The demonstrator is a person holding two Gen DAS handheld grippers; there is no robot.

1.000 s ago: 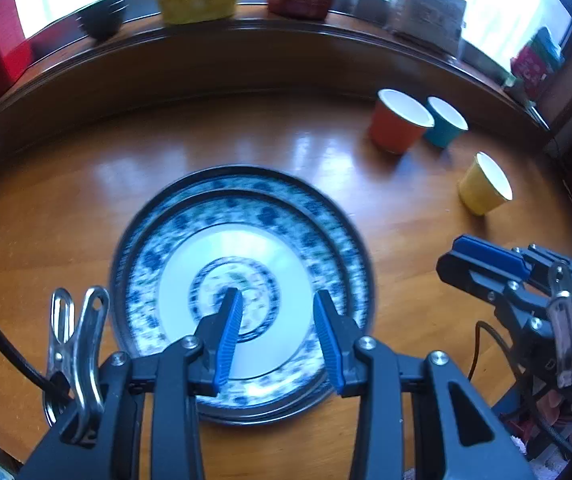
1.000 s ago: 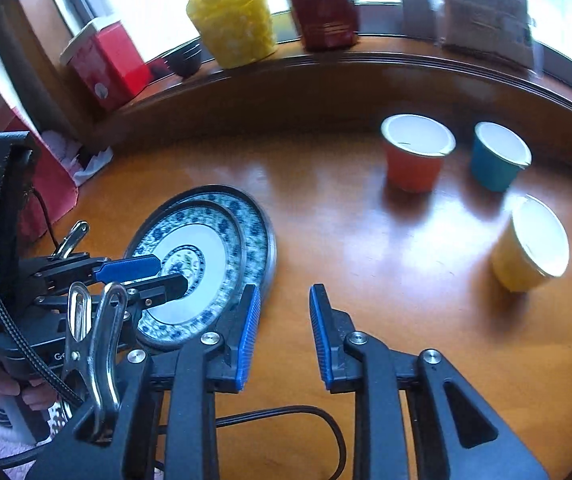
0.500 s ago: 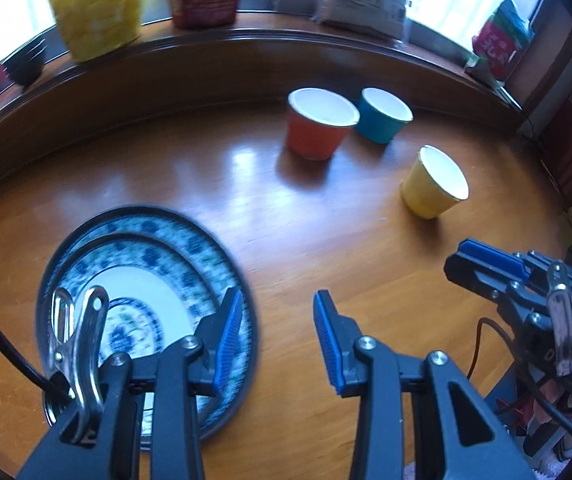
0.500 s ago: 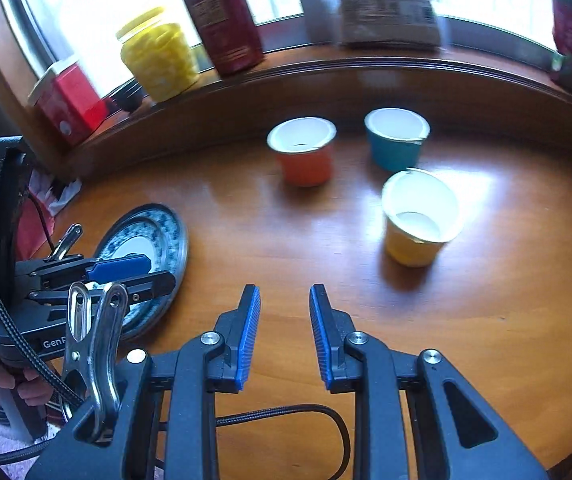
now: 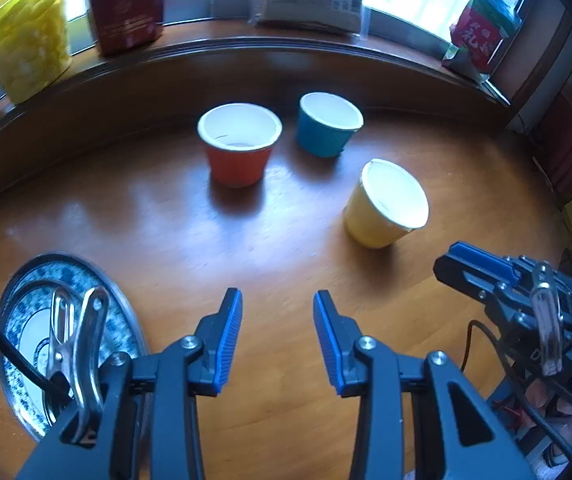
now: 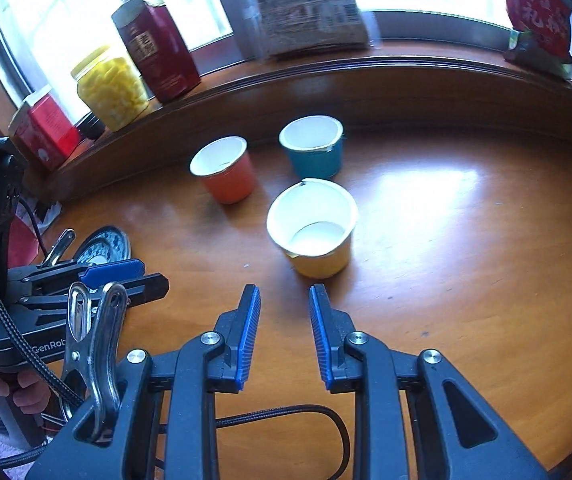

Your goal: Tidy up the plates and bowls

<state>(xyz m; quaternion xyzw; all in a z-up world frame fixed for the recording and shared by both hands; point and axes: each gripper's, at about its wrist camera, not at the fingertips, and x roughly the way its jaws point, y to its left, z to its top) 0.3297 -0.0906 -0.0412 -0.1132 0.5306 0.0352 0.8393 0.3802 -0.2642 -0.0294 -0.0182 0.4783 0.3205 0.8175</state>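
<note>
Here, the left gripper (image 5: 277, 336) and right gripper (image 6: 284, 334) hover part-open and empty above the table (image 6: 466, 240); orange (image 5: 239, 144), blue (image 5: 328, 124) and yellow bowls (image 6: 314, 228) cluster near its far edge, stacked plates (image 5: 13, 296) at its left edge.

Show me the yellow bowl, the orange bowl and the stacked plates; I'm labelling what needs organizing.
yellow bowl (image 6: 318, 258): right wrist view, outer wall.
orange bowl (image 5: 237, 162): left wrist view, outer wall.
stacked plates (image 5: 119, 320): left wrist view, patterned rim.
</note>
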